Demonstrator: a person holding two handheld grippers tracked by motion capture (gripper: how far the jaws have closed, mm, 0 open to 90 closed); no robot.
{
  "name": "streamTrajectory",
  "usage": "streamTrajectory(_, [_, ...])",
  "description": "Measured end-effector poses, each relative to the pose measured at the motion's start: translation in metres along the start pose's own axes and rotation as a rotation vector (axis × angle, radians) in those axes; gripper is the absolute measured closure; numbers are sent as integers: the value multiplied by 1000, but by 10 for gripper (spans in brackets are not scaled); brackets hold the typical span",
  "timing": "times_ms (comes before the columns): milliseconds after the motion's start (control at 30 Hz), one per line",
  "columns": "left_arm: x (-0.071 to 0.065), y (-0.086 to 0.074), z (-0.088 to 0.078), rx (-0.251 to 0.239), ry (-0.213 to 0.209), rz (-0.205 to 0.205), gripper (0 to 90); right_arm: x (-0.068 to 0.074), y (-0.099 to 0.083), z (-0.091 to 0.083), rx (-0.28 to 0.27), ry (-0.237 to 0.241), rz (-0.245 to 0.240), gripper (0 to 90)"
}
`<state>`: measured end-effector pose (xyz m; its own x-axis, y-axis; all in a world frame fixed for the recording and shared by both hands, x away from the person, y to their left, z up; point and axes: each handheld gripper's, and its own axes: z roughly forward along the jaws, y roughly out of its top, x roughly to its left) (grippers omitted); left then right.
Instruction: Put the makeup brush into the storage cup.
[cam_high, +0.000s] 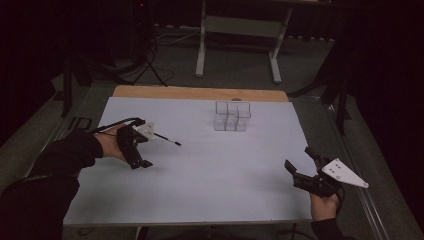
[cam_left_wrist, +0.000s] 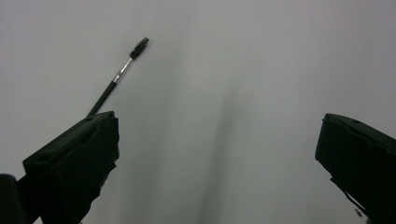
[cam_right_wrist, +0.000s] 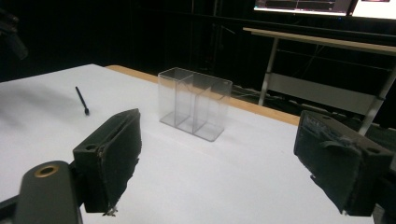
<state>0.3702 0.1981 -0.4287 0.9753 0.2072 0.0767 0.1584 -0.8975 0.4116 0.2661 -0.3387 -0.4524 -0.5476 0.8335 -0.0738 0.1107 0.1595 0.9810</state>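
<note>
Brush (cam_high: 167, 138) — a thin black spoolie-style wand — lies flat on the white table (cam_high: 210, 170) just beyond the left gripper (cam_high: 141, 150), at about one o'clock from it, with its bristle end pointing away; that gripper's jaws stand wide apart with nothing between them. Right gripper (cam_high: 301, 165) waits near the table's five o'clock corner, jaws likewise spread and empty, facing the clear divided holder (cam_high: 232, 116) toward twelve o'clock. My worry is the pinch — so slim a handle lying flat could roll or skid off sideways if the jaws close off-centre.

Clear divided organizer (cam_high: 232, 116) (upright) on white table (cam_high: 210, 175); grey desk frame (cam_high: 239, 26) behind.
</note>
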Motion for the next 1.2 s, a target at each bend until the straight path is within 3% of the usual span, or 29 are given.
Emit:
streamTrajectory(133, [5,3,2,4,-3,16,3,0,0,0,1,0,1,148])
streamTrajectory(233, [13,8,5,23,11,51,4,0,-1,1,5,-1,7,149])
streamTrajectory(767, [43,17,27,65,-11,71,15,-2,-3,0,6,2,5,149])
streamTrajectory(1200, [64,31,53,104,-51,152,92,-1,-4,-1,12,0,-15,148])
